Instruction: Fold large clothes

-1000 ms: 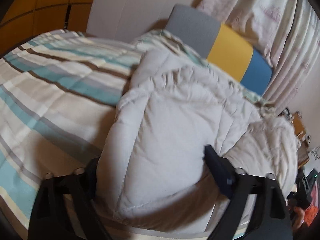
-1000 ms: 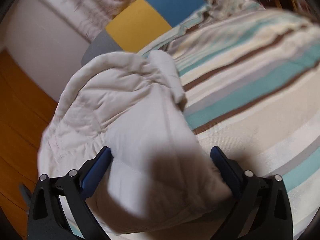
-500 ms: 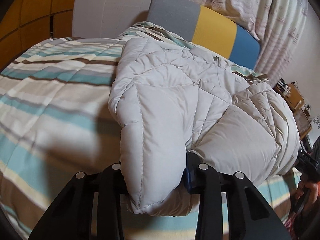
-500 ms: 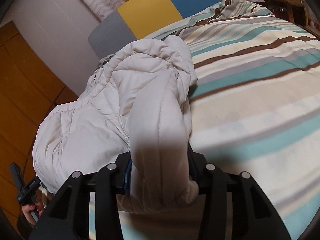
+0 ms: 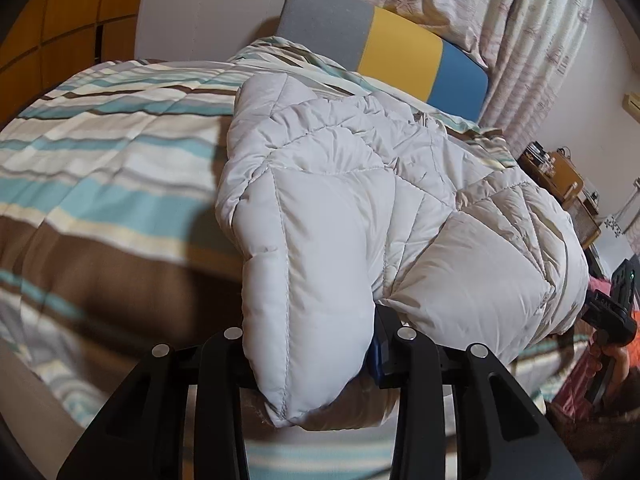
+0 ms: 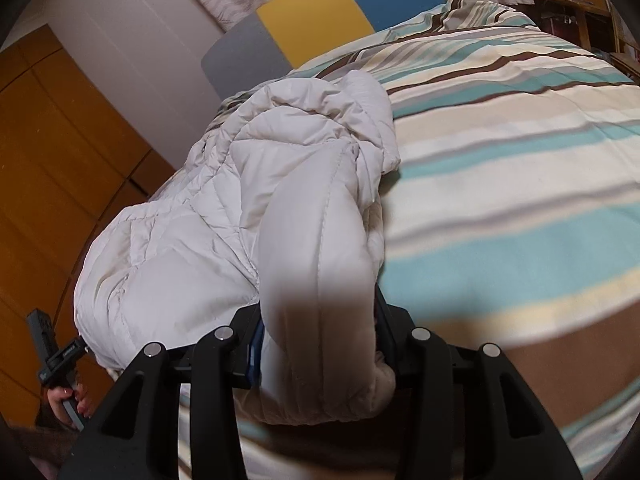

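A striped bedspread [image 5: 100,152] covers the bed, a colour-block headboard [image 5: 400,52] at twelve o'clock. A second ago both tongs stood spread; now the left gripper [image 5: 308,344] and right gripper [image 6: 316,336] each pinch an edge of the white puffer jacket [image 5: 380,208], bunched mid-bed, ready, I judge, for folding over.

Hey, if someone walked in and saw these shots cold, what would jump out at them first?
A puffy white quilted jacket fills the middle of both views, lying bunched on a bed with a striped duvet in teal, cream and brown. Each hand-held gripper, left and right, is clamped on a fat fold of it at the bottom of its own view. Behind the bed stands a headboard in grey, yellow and blue panels.
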Tool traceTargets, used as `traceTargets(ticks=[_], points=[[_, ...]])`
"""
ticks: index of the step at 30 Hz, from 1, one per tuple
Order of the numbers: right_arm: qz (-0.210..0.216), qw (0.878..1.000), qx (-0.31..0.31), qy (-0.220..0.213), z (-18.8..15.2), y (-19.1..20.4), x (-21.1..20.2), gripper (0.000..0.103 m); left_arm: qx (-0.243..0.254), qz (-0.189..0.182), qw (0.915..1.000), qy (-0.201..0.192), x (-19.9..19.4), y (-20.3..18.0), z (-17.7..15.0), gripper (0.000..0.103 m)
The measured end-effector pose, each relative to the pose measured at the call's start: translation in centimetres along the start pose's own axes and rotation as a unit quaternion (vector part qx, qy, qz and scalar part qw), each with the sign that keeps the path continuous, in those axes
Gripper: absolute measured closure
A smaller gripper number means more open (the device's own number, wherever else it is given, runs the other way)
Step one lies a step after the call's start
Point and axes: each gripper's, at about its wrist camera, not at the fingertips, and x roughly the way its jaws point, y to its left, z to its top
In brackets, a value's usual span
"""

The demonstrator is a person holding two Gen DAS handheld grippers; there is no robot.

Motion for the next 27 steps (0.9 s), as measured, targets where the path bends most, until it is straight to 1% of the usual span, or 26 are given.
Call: traceTargets(ticks=[1, 2, 3, 5, 7, 8, 9, 11, 12, 14, 15, 16, 17, 18, 19, 20, 21, 23, 27], points=[[0.002, 1.000, -0.003, 0.005, -0.4, -0.1, -0.4, 0.057, 0.002, 0.000, 1.0000, 0.002, -0.3, -0.1, -0.3, 0.068], [0.003, 1.000, -0.005, 0.009, -0.5, -0.3, -0.7, 0.050, 0.004, -0.002, 1.0000, 0.004, -0.5, -0.2, -0.5, 0.067], [0.001, 1.000, -0.010, 0.012, -0.6, -0.4, -1.2, 0.047, 0.004, -0.002, 1.0000, 0.006, -0.9, -0.2, -0.6, 0.062], [-0.016, 1.000, -0.019, -0.001, -0.1, -0.6, -1.8, 0.035, -0.002, -0.005, 1.0000, -0.003, -1.6, 0.0, -0.3, 0.054], [-0.020, 0.999, -0.022, -0.021, 0.7, -0.8, -2.4, 0.033, -0.004, -0.014, 0.9997, -0.021, -2.3, 0.3, 0.0, 0.047], [-0.021, 0.999, -0.020, -0.028, 1.3, -0.8, -2.4, 0.032, -0.006, -0.023, 0.9993, -0.029, -2.5, 0.4, 0.6, 0.040], [-0.019, 0.999, -0.019, -0.031, 1.6, -0.9, -2.5, 0.032, -0.006, -0.030, 0.9990, -0.031, -2.4, 0.4, 1.1, 0.036], [-0.007, 0.999, -0.019, -0.036, 2.6, -0.5, -1.8, 0.032, -0.001, -0.037, 0.9987, -0.033, -2.0, 0.0, 1.9, 0.036], [-0.004, 0.999, -0.022, -0.036, 2.5, -0.3, -1.8, 0.032, 0.003, -0.038, 0.9987, -0.033, -1.5, -0.3, 2.3, 0.036], [-0.004, 0.999, -0.031, -0.031, 3.3, 0.4, -0.5, 0.032, 0.004, -0.049, 0.9987, -0.017, 0.0, -0.5, 2.8, 0.036], [-0.003, 0.999, -0.032, -0.027, 3.6, 0.8, -0.1, 0.032, -0.002, -0.048, 0.9988, -0.006, 0.8, -0.5, 2.9, 0.036], [-0.004, 0.999, -0.033, -0.014, 3.8, 1.2, 1.1, 0.039, -0.007, -0.052, 0.9986, 0.002, 1.3, -0.5, 2.8, 0.039], [-0.012, 0.999, -0.036, -0.008, 3.9, 1.7, 1.8, 0.048, -0.010, -0.059, 0.9982, 0.007, 1.4, -0.5, 2.7, 0.058], [-0.017, 0.999, -0.047, -0.005, 3.9, 2.4, 2.0, 0.053, -0.010, -0.058, 0.9982, 0.009, 1.6, -0.7, 2.7, 0.067], [-0.018, 0.998, -0.058, -0.006, 3.9, 2.9, 2.1, 0.061, -0.006, -0.052, 0.9986, 0.005, 1.4, -0.9, 2.6, 0.070], [-0.022, 0.997, -0.074, -0.010, 4.0, 3.5, 2.0, 0.066, 0.001, -0.048, 0.9989, -0.002, 1.0, -1.3, 2.6, 0.076], [-0.027, 0.996, -0.088, -0.014, 4.0, 4.1, 1.8, 0.068, 0.014, -0.041, 0.9990, -0.011, 0.3, -1.7, 2.7, 0.079], [-0.029, 0.994, -0.104, -0.023, 4.0, 4.7, 1.1, 0.073, 0.032, -0.029, 0.9986, -0.030, -1.0, -2.2, 2.8, 0.082], [-0.026, 0.991, -0.122, -0.046, 4.9, 5.6, -0.8, 0.077, 0.040, -0.017, 0.9961, -0.077, -3.4, -2.6, 4.1, 0.083]])
